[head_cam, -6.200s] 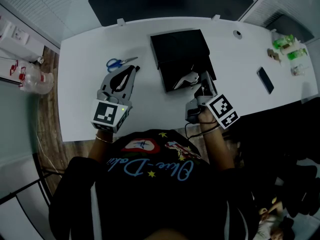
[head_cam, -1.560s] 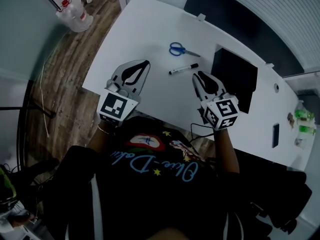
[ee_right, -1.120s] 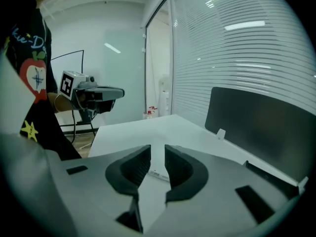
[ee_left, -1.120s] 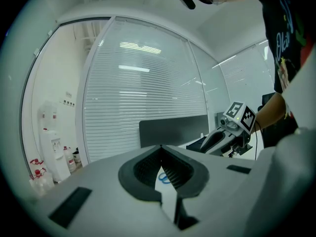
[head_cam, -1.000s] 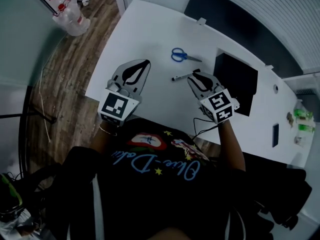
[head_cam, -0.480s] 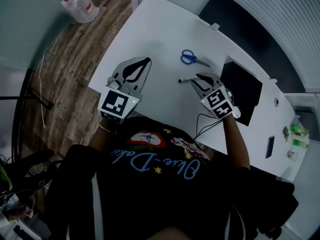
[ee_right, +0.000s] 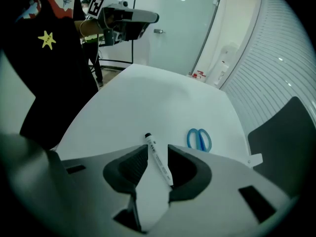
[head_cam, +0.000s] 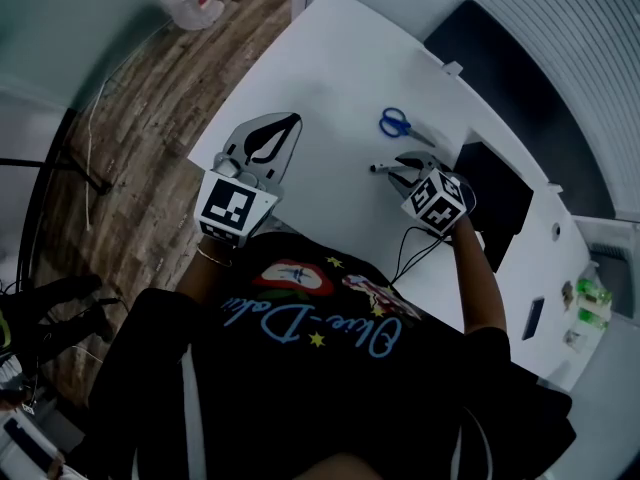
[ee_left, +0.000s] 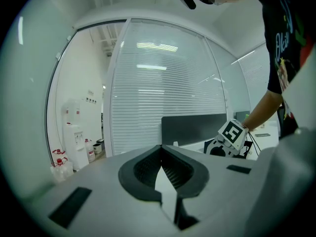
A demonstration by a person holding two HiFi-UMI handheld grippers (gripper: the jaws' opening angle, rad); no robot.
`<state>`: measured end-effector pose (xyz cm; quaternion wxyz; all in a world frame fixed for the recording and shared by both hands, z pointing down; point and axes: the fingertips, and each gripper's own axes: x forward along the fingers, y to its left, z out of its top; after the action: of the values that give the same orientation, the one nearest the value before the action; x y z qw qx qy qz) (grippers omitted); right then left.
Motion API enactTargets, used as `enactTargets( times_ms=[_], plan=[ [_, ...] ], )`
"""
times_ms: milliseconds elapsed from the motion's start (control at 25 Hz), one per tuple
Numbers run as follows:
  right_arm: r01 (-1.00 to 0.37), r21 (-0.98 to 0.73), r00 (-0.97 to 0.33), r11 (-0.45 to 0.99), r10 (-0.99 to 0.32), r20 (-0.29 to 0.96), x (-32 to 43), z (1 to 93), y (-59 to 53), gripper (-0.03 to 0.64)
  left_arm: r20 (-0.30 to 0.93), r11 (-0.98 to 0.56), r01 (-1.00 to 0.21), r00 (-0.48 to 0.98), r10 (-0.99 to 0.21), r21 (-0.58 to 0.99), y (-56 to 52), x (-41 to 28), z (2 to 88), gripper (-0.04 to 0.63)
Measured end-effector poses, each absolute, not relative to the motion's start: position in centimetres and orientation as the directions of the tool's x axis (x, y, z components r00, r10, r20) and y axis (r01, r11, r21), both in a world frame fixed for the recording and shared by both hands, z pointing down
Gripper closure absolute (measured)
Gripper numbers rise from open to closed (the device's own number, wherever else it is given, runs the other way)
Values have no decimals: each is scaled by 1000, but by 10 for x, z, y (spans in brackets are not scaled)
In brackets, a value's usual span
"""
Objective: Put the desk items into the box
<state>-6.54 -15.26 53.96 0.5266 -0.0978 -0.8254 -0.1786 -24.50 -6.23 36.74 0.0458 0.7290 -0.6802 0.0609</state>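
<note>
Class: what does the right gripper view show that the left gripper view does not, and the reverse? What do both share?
Only the right gripper view: a marker between the opening fingers of the right gripper, and blue scissors, both lying on the white desk. Only the left gripper view: the left gripper, fingers shut on nothing. Both: the person's black shirt and the slatted blinds.

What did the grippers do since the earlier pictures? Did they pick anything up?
The right gripper came away from the black box and moved left to the marker. Its jaws are opening, with the marker lying between them, not gripped. Nothing was picked up. The left gripper stayed shut and empty; the scissors and marker did not move.
</note>
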Motion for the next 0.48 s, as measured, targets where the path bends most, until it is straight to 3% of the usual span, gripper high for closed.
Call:
enactTargets(
  times_ms=[480],
  plan=[
    [495,130,-302,859,30,953,-61,572,-159,485,172,1,-1000,-6,-985,-29,-52,-256,372,588]
  ],
)
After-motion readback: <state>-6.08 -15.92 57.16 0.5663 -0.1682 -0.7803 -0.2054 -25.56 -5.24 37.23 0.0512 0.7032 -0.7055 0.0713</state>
